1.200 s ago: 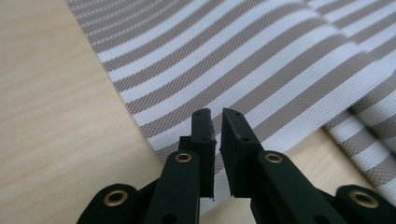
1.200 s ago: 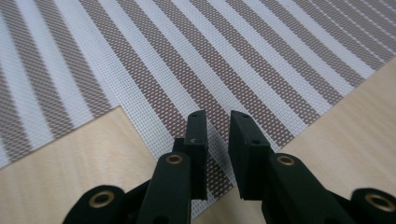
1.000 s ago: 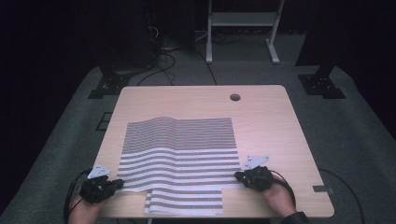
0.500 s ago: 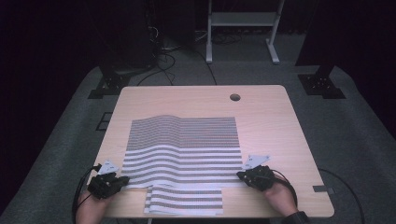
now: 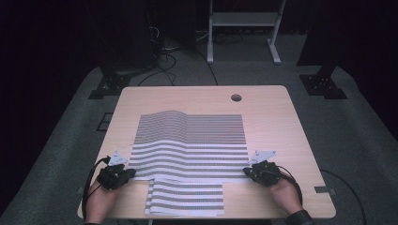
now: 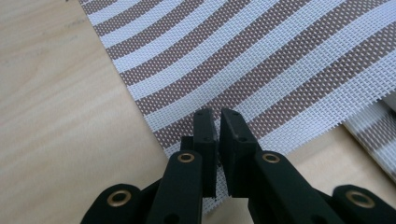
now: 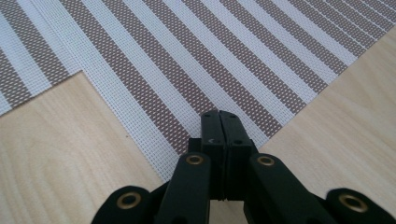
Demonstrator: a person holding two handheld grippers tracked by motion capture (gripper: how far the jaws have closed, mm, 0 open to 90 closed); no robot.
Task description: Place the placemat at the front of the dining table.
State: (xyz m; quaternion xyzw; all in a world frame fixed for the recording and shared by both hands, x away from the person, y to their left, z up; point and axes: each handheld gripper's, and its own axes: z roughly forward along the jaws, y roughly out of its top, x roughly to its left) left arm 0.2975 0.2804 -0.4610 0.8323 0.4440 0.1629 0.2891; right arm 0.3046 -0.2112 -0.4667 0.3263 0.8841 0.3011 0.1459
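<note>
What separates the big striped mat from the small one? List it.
The big mat spans mid-table; the small mat is narrower, at the near edge. The big mat bulges at its far left; the small mat lies flat. The big mat overlaps the small mat's far edge. Both are striped brown-and-white.

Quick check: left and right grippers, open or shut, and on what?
Left gripper: nearly shut, pinching the near left corner of the large striped mat.
Right gripper: shut on the mat's near right corner.

We hold the left gripper [image 5: 123, 172] low, its 2 jaws nearly together with a thin gap between them. The right gripper [image 5: 254, 171] has its jaws pressed together.
</note>
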